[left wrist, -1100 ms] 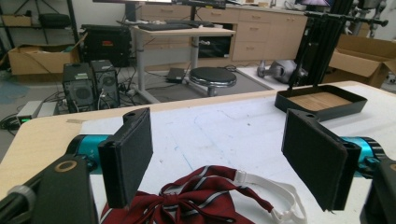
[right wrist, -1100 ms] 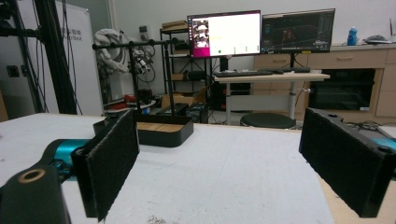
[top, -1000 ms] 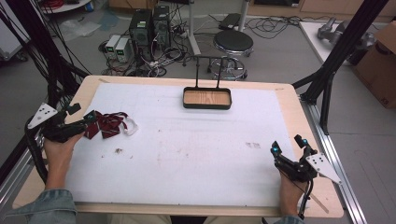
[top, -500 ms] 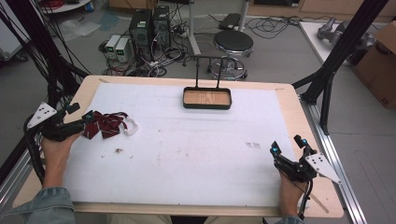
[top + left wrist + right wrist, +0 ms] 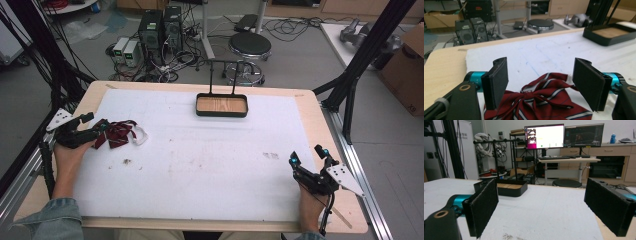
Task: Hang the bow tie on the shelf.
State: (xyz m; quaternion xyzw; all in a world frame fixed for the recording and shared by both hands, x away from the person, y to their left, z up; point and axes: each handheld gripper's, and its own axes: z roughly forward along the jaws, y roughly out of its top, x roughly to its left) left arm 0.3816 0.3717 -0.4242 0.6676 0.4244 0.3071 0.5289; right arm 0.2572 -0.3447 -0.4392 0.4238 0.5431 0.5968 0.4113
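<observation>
The striped bow tie (image 5: 544, 98) lies just ahead of the left gripper (image 5: 544, 82), between its spread jaws; the right gripper (image 5: 310, 160), also released, rests far away.

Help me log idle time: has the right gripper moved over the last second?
No. The right gripper sits at the same spot near the white mat's right edge, open, with no visible shift.

The table (image 5: 310, 107) has a pale wooden border, smooth and matt, and a white matt sheet (image 5: 210, 165) covers the middle; it looks slightly rough and stained. The bow tie (image 5: 544, 100) near the left edge is dark red woven cloth with thin white stripes and a soft sheen. The tray (image 5: 221, 105) by the far edge has matt black walls and a wood-grain bottom. The pads (image 5: 482, 206) look like coarse black foam.
</observation>
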